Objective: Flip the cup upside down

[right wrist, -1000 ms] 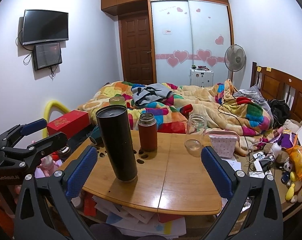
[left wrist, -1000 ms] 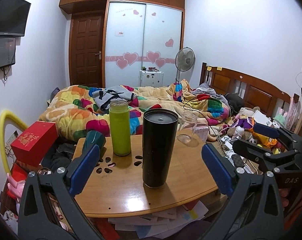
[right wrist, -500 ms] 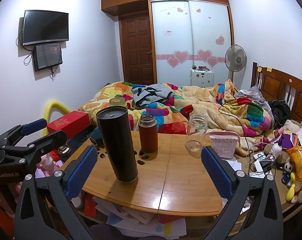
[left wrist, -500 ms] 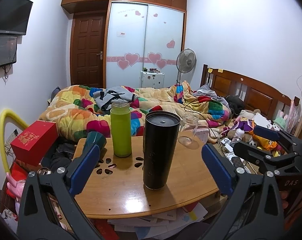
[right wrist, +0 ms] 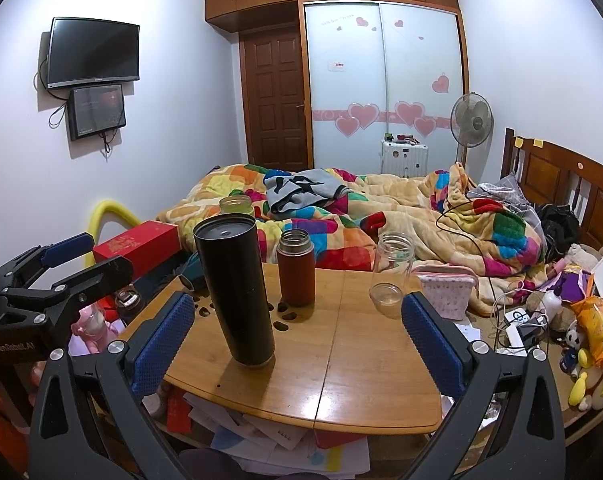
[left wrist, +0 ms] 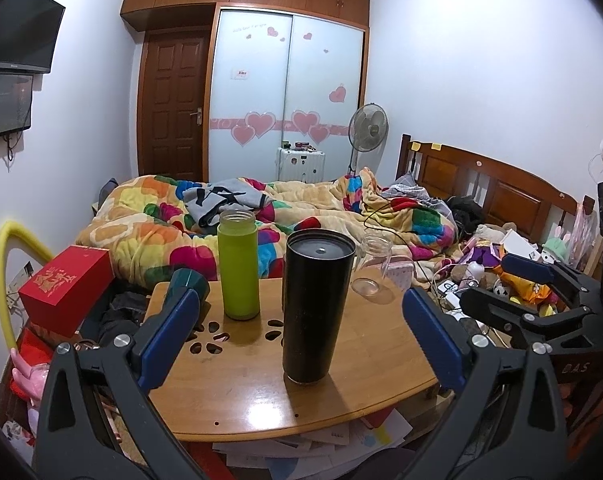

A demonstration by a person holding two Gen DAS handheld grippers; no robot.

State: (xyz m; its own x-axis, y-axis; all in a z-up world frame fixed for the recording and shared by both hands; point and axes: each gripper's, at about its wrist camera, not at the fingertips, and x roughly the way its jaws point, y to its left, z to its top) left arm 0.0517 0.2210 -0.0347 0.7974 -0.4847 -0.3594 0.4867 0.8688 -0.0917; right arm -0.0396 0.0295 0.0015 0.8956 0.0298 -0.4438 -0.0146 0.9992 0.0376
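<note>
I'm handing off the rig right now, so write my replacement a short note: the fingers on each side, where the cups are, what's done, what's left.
Left gripper: open, empty, fingers either side of the black tumbler but apart from it.
Right gripper: open, empty, held back from the table.
The black tumbler stands upright near the front edge of the wooden table, lid end up. Behind it stand the green bottle, the brown flask and the clear glass jar.
Done: nothing gripped, nothing flipped.
Left: probably the black tumbler is the cup meant; close on it, lift, invert, set it down.
</note>
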